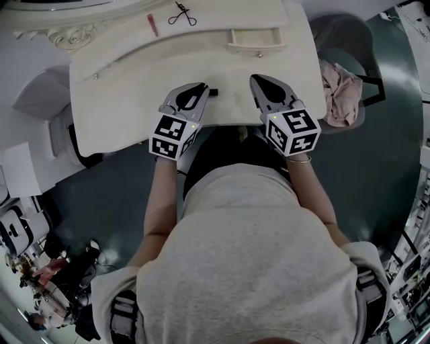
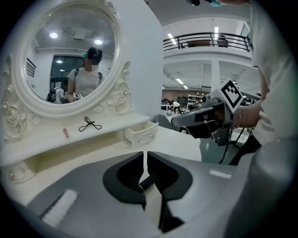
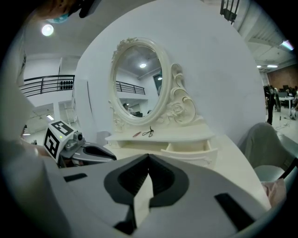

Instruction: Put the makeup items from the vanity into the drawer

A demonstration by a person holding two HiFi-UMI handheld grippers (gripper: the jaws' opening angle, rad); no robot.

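Nearest the person, the left tool [image 1: 203, 91] hangs over the worktop's [image 1: 134, 101] near edge, short of the drawer [image 1: 255, 41] and to its left. Its jaws are pressed narrow on a short dark stick [image 2: 146, 181], whose end pokes out toward the drawer side. I take it for a liner or a similar makeup item, but it is too small to be sure.

The right tool [image 1: 257, 80] hangs level with the left one, straight in front of the drawer. Its jaws are together with nothing between them.

Further on, the drawer stands pulled open. What shows of its inside looks bare.

Behind and left of the drawer, on the shelf [image 1: 235, 13], lie a black curler [image 1: 181, 15] and, further left again, a pink lipstick [image 1: 153, 25]. The two are near each other but apart. The mirror [image 2: 65, 56] rises behind them.

By my reading the task is barely begun. One item is in hand but not yet in the drawer, and two more wait on the shelf. The stick needs carrying forward and right to the drawer. Then each shelf item needs fetching, the curler being the more awkward to pinch.
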